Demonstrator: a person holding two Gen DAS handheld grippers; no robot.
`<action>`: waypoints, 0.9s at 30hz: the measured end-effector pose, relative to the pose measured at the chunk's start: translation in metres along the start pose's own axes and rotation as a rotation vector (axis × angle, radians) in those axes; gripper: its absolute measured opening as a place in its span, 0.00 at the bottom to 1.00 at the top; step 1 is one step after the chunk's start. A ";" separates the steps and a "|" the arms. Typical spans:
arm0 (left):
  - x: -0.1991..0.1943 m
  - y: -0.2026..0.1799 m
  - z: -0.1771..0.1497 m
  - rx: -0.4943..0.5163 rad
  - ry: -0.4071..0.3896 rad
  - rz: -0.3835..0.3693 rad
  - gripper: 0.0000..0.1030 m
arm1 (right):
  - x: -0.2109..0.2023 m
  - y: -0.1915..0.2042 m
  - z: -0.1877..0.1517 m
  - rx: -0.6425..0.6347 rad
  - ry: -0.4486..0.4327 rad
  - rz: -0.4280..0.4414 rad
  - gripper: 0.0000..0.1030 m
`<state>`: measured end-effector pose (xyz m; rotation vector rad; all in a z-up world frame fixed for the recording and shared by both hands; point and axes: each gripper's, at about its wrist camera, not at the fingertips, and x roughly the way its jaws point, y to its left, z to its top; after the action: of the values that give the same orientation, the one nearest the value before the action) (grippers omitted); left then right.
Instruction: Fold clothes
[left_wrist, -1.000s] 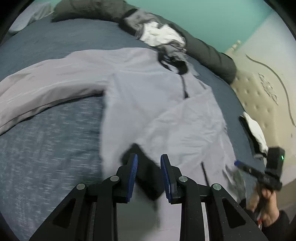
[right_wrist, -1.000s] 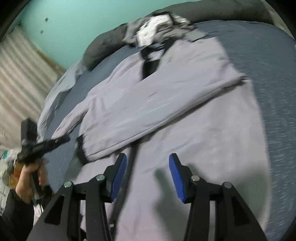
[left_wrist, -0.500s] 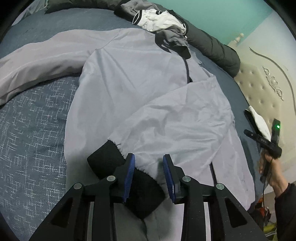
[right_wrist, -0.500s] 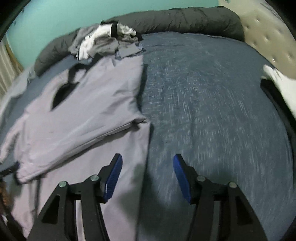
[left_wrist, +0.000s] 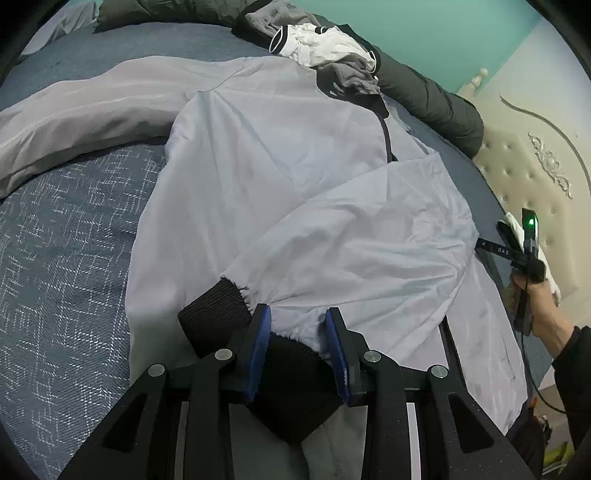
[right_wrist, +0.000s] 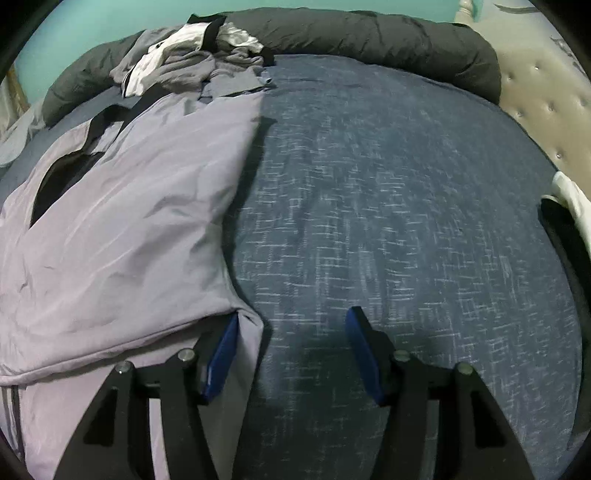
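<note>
1. The left gripper (left_wrist: 297, 341) is clamped on the black ribbed cuff (left_wrist: 218, 314), holding the sleeve folded across the jacket's chest
2. The right gripper (right_wrist: 291, 354), jaws apart and empty, straddles the grey jacket (right_wrist: 122, 236)'s side edge on the blue bedspread (right_wrist: 406, 206), apparently ready to fold

The jacket (left_wrist: 295, 177) is a pale lilac-grey with a black ribbed cuff (left_wrist: 218, 314), a dark zip line and black at the collar, and it lies on a bedspread (right_wrist: 406, 221) of dark blue flecked with short white crosshatch strokes. Along the far edge runs a charcoal bolster (right_wrist: 369, 33) under a heap of clothes (right_wrist: 192, 59) in grey, white and black, against a teal wall (left_wrist: 424, 33) and a cream tufted headboard (left_wrist: 535, 177). Both grippers are black with blue pads (right_wrist: 221, 354), and the white-and-black item (right_wrist: 569, 206) at the right edge is too blurred to tell its pattern.
</note>
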<state>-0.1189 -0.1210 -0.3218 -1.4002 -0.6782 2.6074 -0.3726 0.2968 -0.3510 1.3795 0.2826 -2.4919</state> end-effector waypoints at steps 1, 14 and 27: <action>0.000 0.001 -0.001 -0.002 -0.002 -0.005 0.32 | 0.000 -0.002 -0.002 0.007 -0.005 0.001 0.57; -0.002 0.003 -0.002 -0.028 -0.020 -0.021 0.32 | -0.056 -0.042 0.035 0.106 -0.071 0.139 0.64; 0.002 0.002 -0.002 -0.030 -0.019 -0.021 0.32 | 0.037 -0.001 0.186 0.183 0.020 0.156 0.68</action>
<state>-0.1180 -0.1216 -0.3252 -1.3703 -0.7334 2.6086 -0.5392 0.2361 -0.2849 1.4349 -0.0492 -2.4252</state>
